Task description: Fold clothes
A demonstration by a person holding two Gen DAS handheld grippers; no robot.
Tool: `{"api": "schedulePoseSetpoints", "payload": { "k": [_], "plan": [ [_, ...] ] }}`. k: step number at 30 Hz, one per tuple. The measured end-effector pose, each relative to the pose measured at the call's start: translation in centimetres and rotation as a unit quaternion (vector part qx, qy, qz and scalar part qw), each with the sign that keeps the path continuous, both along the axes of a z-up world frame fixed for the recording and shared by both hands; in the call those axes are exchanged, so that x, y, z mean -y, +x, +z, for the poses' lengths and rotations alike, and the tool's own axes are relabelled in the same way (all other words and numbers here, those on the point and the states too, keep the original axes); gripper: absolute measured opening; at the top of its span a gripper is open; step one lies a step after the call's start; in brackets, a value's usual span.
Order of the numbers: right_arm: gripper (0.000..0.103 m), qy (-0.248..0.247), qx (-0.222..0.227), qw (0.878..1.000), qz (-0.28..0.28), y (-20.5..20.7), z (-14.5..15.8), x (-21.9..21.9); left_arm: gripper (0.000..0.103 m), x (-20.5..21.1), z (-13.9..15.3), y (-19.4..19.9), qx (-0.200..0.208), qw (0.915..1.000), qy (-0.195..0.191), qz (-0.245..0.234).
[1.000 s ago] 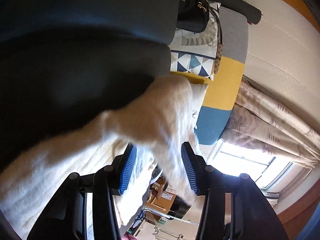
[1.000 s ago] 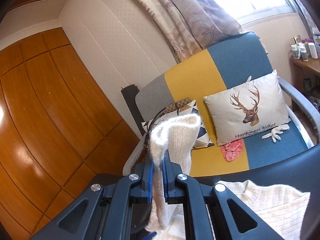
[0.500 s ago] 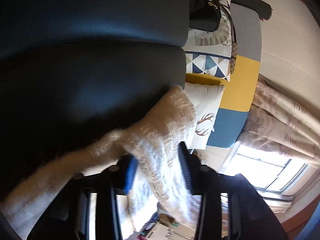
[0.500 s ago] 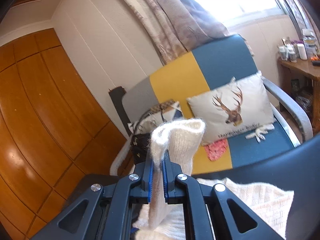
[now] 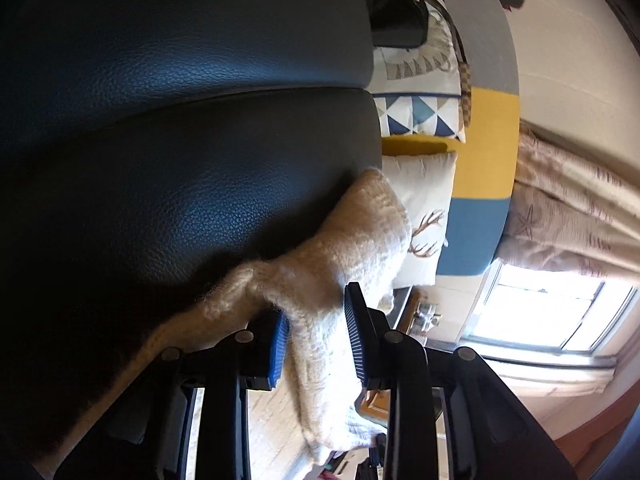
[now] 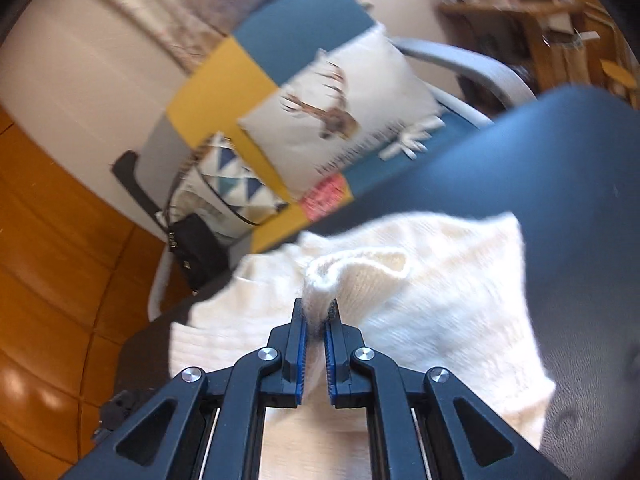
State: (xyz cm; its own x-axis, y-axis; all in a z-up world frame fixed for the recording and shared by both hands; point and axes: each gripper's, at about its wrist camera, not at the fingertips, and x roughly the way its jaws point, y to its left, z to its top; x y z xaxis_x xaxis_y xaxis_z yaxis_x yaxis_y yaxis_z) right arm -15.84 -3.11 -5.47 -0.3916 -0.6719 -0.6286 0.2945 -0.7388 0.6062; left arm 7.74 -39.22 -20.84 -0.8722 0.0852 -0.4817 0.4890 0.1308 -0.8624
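Right gripper (image 6: 317, 312) pinches the cream knitted sweater's (image 6: 440, 288) folded edge. Left gripper (image 5: 316, 320) has just been closing on another fold (pads touching) — the dark leather surface (image 5: 180, 120) beyond lies bare.

Cream fuzzy knit sweater (image 6: 432, 300), rumpled, spread over a dark leather cushion (image 6: 560, 168), one fold pinched up into a raised loop

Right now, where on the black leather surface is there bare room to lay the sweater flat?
Bare black leather surface stretches beyond the cream sweater in the left view, and past its far edge in the right. The sofa behind is crowded with cushions and a handbag.
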Motion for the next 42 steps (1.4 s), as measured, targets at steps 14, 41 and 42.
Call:
{"api": "schedulePoseSetpoints", "payload": {
  "k": [14, 41, 42],
  "plan": [
    [0.006, -0.017, -0.024, 1.0, 0.001, -0.2, -0.9, -2.7, 0.028, -0.4, 0.3, 0.4, -0.015, 0.9983, -0.055, -0.012],
    [0.026, 0.004, -0.052, 0.958, 0.284, 3.7, 1.6, 9.2, 0.029, -1.3, 0.3, 0.7, -0.022, 0.9985, -0.033, -0.039],
    [0.026, -0.002, -0.051, 0.947, 0.317, 3.4, 1.6, 12.0, 0.029, -1.4, 0.4, 0.6, -0.019, 0.9982, -0.041, -0.04]
  ]
}}
